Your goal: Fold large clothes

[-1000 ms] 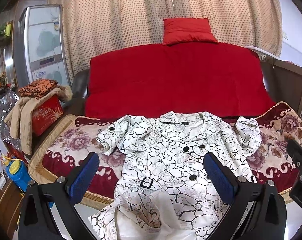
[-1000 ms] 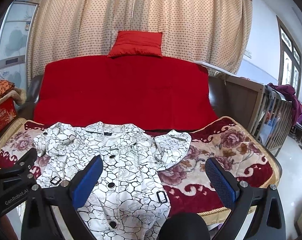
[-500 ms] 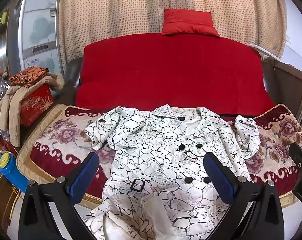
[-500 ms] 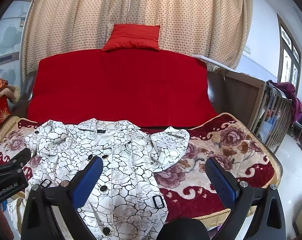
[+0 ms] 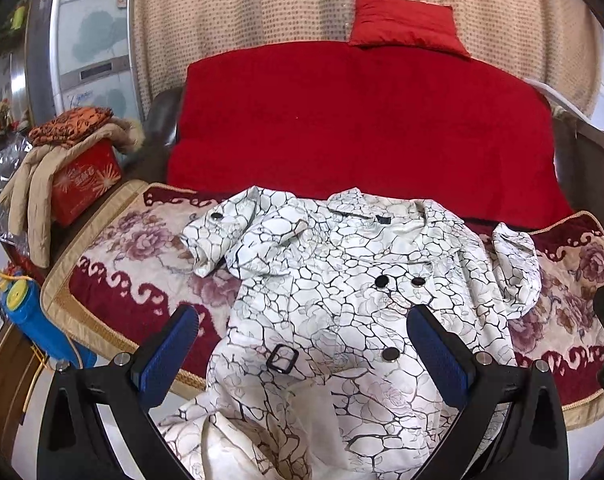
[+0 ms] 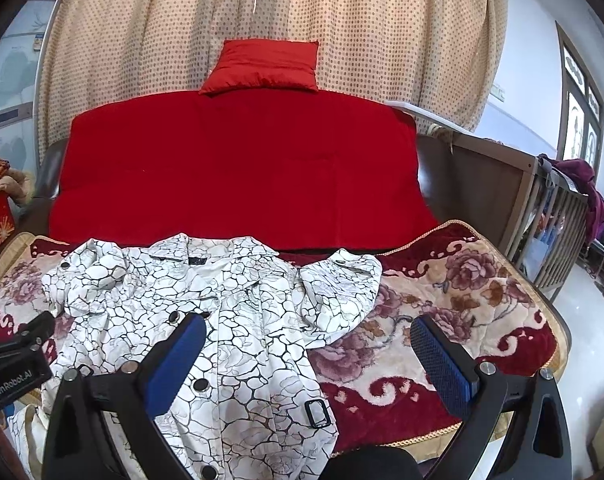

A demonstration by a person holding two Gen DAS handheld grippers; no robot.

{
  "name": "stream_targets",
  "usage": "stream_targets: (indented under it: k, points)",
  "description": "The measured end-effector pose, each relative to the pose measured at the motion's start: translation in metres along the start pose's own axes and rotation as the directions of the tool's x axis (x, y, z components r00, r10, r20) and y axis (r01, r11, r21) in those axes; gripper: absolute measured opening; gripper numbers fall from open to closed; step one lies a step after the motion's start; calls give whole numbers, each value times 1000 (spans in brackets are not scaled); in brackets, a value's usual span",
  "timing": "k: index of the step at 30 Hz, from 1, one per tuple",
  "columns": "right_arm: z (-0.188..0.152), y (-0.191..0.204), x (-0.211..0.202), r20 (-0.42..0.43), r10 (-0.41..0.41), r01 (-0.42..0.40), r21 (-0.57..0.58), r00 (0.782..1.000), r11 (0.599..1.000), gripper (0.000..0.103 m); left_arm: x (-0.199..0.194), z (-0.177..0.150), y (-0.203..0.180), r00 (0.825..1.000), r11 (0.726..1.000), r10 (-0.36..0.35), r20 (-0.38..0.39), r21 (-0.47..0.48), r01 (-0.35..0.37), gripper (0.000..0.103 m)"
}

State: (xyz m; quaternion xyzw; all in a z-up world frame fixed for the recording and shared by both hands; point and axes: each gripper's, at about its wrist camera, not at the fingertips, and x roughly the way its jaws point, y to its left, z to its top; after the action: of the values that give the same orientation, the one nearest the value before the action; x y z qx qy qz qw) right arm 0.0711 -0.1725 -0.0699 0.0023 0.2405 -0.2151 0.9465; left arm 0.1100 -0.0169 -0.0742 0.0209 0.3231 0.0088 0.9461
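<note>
A white coat point(image 5: 341, 304) with a black crackle pattern and black buttons lies face up on the sofa seat, collar toward the backrest, hem hanging over the front edge. It also shows in the right wrist view point(image 6: 230, 320). Its short sleeves lie bunched at each side, the left sleeve point(image 5: 218, 236) and the right sleeve point(image 6: 341, 292). My left gripper point(image 5: 302, 348) is open and empty, above the coat's lower half. My right gripper point(image 6: 309, 360) is open and empty, above the coat's right edge and the blanket.
A floral blanket point(image 6: 461, 280) covers the seat, a red throw point(image 5: 361, 132) the backrest, with a red cushion point(image 5: 401, 20) on top. A red box point(image 5: 82, 180) with piled clothes stands at the left. A blue container point(image 5: 34, 320) sits on the floor. A wooden crib point(image 6: 553, 220) stands at the right.
Both grippers have moved closer to the sofa and a little higher over the coat. The coat lies as before. Both jaws stay open.
</note>
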Motion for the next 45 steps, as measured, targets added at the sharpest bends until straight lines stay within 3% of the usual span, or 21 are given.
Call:
stream_targets:
  k: [8, 11, 14, 19, 26, 30, 34, 37, 41, 43, 45]
  points:
    - [7, -2, 21, -6, -1, 1, 10, 1000, 1000, 103, 18, 14, -12, 995, 991, 67, 74, 112, -75, 103]
    - [11, -5, 31, -6, -5, 5, 16, 1000, 1000, 103, 45, 17, -17, 1000, 991, 29, -11, 128, -27, 103]
    - [16, -8, 43, -8, -16, 16, 24, 1000, 1000, 103, 73, 10, -18, 991, 994, -36, -129, 98, 49, 103]
    - [21, -10, 60, -15, -24, 25, 33, 1000, 999, 103, 86, 10, -19, 990, 997, -57, -131, 47, 64, 103]
    - [32, -14, 96, -32, -15, 17, 44, 999, 999, 103, 106, 32, -15, 993, 999, -34, -117, 16, 36, 103]
    - [48, -49, 137, -61, 60, -53, 121, 996, 991, 103, 123, 41, -10, 991, 999, -37, -125, -24, 34, 103]
    - [57, -113, 202, -111, 150, -117, 254, 982, 960, 103, 138, 48, -7, 995, 999, -13, -104, -53, 7, 103]
    - [47, -168, 262, -144, 263, -174, 449, 954, 876, 103, 150, 51, -11, 995, 999, -8, -103, -50, 3, 103]
    - [7, -220, 340, -116, 483, -246, 745, 868, 620, 101, 165, 52, -25, 994, 1000, -2, -112, -11, 0, 103]
    - [-8, -227, 370, -120, 514, -230, 793, 849, 564, 96, 170, 52, -33, 993, 1000, 4, -114, 11, -3, 103]
    - [-18, -232, 396, -158, 501, -168, 823, 851, 543, 88, 173, 51, -40, 993, 1000, 4, -114, 26, -1, 103]
